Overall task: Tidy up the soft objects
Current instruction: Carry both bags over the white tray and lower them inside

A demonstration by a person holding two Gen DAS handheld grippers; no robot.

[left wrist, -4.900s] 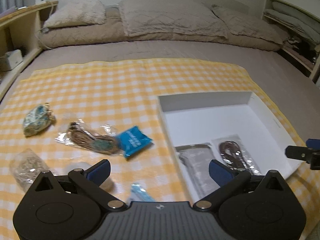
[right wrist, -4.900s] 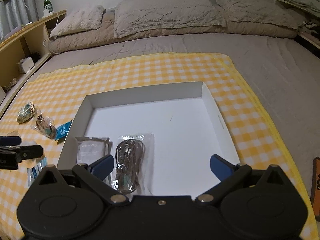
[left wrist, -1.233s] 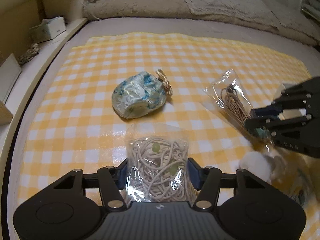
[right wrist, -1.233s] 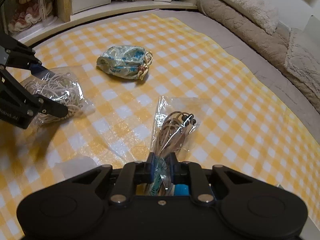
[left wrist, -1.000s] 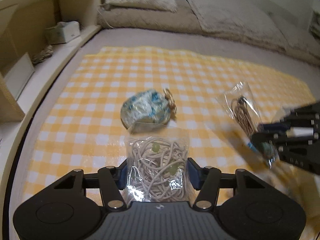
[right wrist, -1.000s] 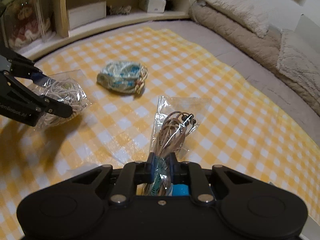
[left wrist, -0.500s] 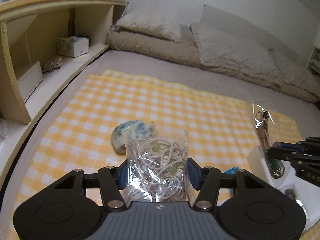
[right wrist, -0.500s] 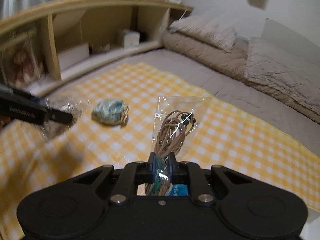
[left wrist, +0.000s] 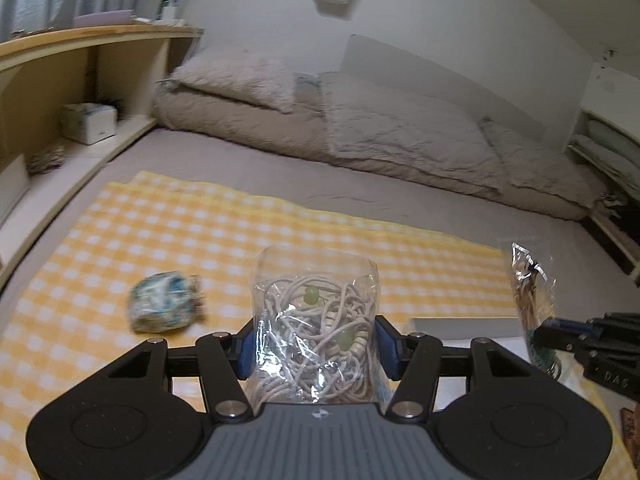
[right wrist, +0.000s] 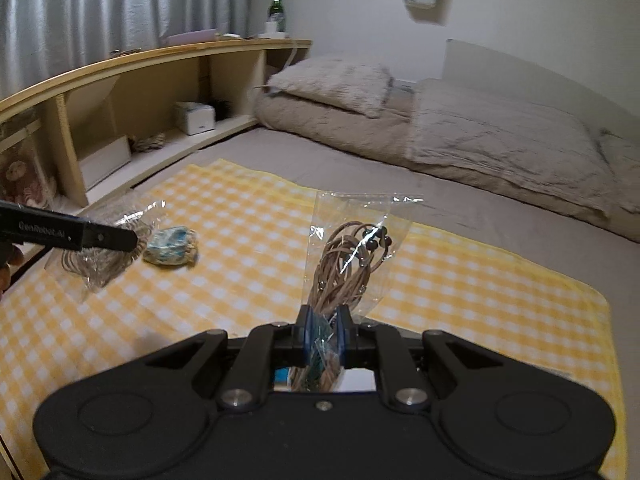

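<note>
A: While the wooden shelf unit (right wrist: 120, 92) fills the far left, what lies on the yellow checked cloth (left wrist: 224, 232) beside it?

B: A blue-and-white patterned pouch (left wrist: 164, 307), resting alone on the cloth, blurred in the left wrist view.

A: And just right of the pouch?

B: The left gripper (left wrist: 316, 346) is clamped on a clear bag of pale cord with green beads (left wrist: 316, 332). Its blue pads (left wrist: 245, 346) press the bag's two sides, moderately apart, and the bag stands upright, lifted clear of the cloth.

A: Further right?

B: A white box (left wrist: 460, 326) shows only its rim behind the gripper's linkage. Past it the right gripper (right wrist: 323, 330) has its pads nearly together, pinching the lower end of a clear bag of brown cord with dark beads (right wrist: 352, 264). That bag rises upright above the cloth, touching nothing else.

A: Do both bags appear in each view?

B: Yes. The right wrist view shows the pale-cord bag at its left edge, near the pouch; the left wrist view shows the brown-cord bag at its right edge.

A: Behind everything?

B: Beige pillows (right wrist: 332, 84) on a grey bed (left wrist: 360, 196).
</note>
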